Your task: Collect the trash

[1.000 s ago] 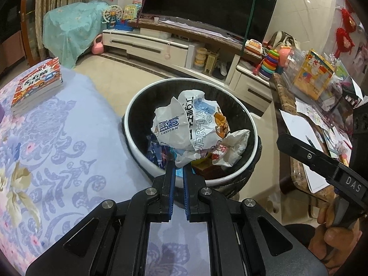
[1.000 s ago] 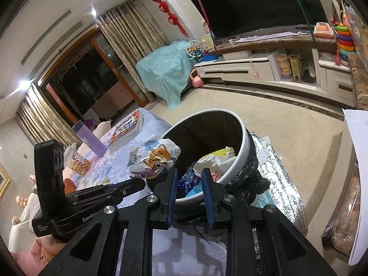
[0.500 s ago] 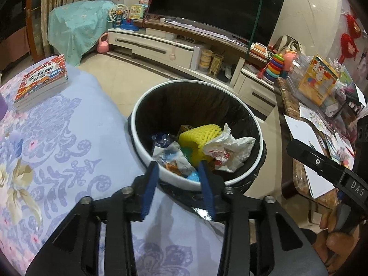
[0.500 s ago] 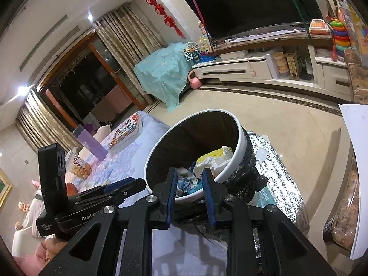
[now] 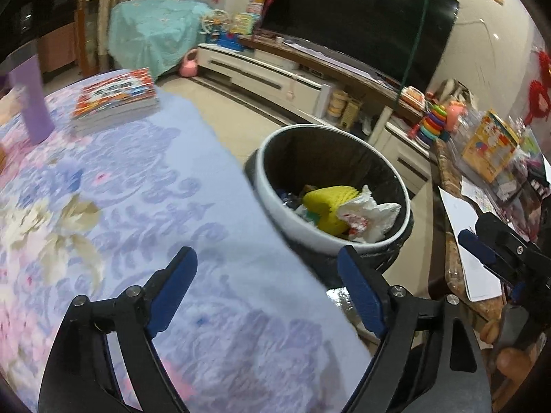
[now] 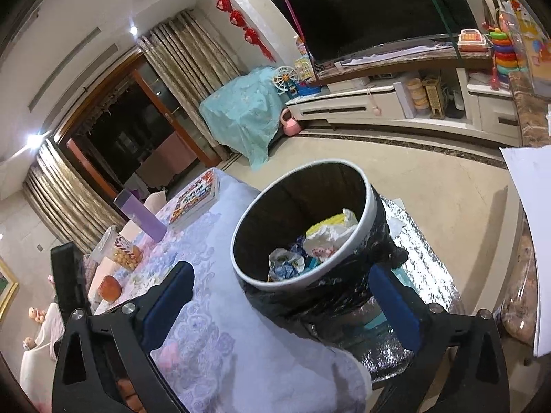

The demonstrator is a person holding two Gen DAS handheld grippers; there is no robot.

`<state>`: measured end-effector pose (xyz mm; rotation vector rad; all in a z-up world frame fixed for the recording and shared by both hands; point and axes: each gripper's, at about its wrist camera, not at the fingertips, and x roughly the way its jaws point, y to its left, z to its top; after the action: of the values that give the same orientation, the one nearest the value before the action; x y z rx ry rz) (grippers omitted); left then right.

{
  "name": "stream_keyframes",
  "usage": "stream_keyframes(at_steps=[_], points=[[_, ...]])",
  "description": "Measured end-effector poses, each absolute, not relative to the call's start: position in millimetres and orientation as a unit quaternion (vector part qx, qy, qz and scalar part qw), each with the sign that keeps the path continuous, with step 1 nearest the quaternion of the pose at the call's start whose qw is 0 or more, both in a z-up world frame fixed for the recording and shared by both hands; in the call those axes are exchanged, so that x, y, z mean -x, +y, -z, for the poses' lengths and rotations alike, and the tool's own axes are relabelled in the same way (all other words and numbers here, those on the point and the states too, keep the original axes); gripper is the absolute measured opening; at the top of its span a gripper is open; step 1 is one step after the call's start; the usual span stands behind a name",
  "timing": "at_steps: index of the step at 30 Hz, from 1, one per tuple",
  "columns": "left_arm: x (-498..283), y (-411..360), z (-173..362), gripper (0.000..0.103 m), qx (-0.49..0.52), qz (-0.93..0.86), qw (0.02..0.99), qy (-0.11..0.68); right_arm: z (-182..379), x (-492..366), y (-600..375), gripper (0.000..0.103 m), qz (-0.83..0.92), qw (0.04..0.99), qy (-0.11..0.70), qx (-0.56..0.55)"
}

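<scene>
Presently, both claws stood wide apart and empty: the left gripper (image 5: 265, 275) hung over the floral tablecloth (image 5: 137, 206), the right gripper (image 6: 282, 285) low beside the table's edge. The trash bin (image 6: 251, 275), holding a yellow sponge (image 5: 327, 203) and crumpled wrappers (image 5: 370, 215), stood on the floor against that edge, ahead and right of the left claw, directly ahead of the right. No loose trash showed near either claw; the snack cup (image 6: 120, 251) and bottle (image 6: 143, 218) lay far left, probably nearer the left hand.

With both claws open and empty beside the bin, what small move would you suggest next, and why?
Probably swing the left claw back over the table to look for more trash: both claws are open and empty, the right claw too, and the bin already holds the wrappers.
</scene>
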<state>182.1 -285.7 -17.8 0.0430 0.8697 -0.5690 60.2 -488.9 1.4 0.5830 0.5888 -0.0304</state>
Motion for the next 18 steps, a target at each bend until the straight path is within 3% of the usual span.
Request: stream_keyframes(at_steps=[18], points=[[-109.6, -191.4, 9.8, 0.095, -0.027, 0.166, 0.937, 0.307, -3.2, -30.8, -417.1, 0.103, 0.06, 0.945, 0.266, -0.182]])
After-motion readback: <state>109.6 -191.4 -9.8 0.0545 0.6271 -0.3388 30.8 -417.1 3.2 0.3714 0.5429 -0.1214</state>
